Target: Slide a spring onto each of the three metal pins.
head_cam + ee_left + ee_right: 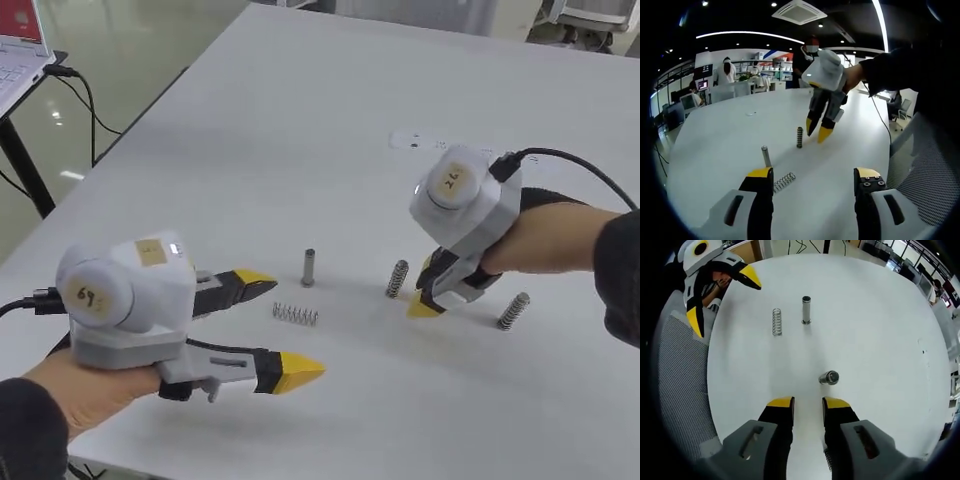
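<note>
Close to the near edge of the white desk (300, 120), your left hand-held gripper (277, 325) hangs released, its yellow-tipped jaws wide apart and empty. Between its tips a loose steel coil spring (295, 314) lies flat, and just beyond it a bare grey metal pin (308, 267) stands upright. Toward the right edge, your right hand-held gripper (425, 288) points down, jaws slightly apart and grasping nothing. It sits between a spring-sleeved pin (398, 278) and a second spring-sleeved pin (513, 310).
</note>
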